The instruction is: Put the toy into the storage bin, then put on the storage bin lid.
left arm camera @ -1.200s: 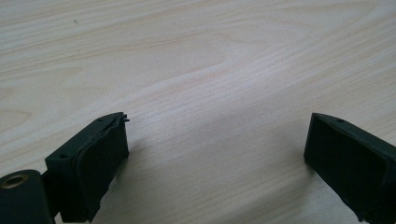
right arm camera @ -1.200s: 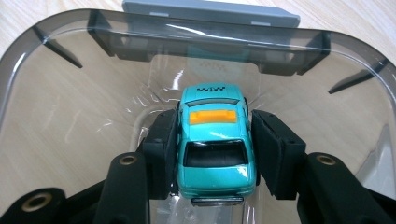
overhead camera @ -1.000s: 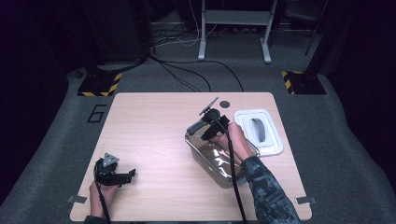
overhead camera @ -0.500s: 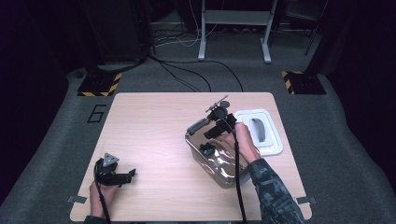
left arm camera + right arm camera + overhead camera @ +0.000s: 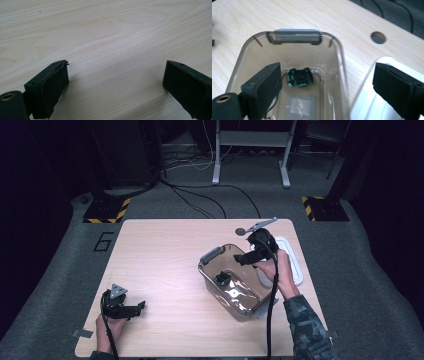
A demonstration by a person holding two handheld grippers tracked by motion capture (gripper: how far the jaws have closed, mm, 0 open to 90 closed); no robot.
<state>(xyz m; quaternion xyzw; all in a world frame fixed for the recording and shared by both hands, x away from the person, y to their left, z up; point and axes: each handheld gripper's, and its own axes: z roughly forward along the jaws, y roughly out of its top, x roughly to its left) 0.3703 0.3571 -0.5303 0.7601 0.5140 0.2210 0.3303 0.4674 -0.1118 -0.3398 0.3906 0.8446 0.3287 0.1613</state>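
Since the earlier frame the right gripper (image 5: 246,258) has lifted out of the clear plastic container (image 5: 235,301) toward its far end, and its jaws have just been opening; they now stand wide with nothing between them. Toy car (image 5: 300,77): small, teal-bodied, lying upside down with black underside and wheels up, on the container floor, free of the jaws. Container: transparent, grey latch (image 5: 294,35) at its far end, set on the right half of the wooden desk (image 5: 160,255). White lid (image 5: 296,270): on the desk just beside the container. Left gripper (image 5: 131,308): near the desk's near-left corner, jaws wide apart, holding nothing, over bare wood.
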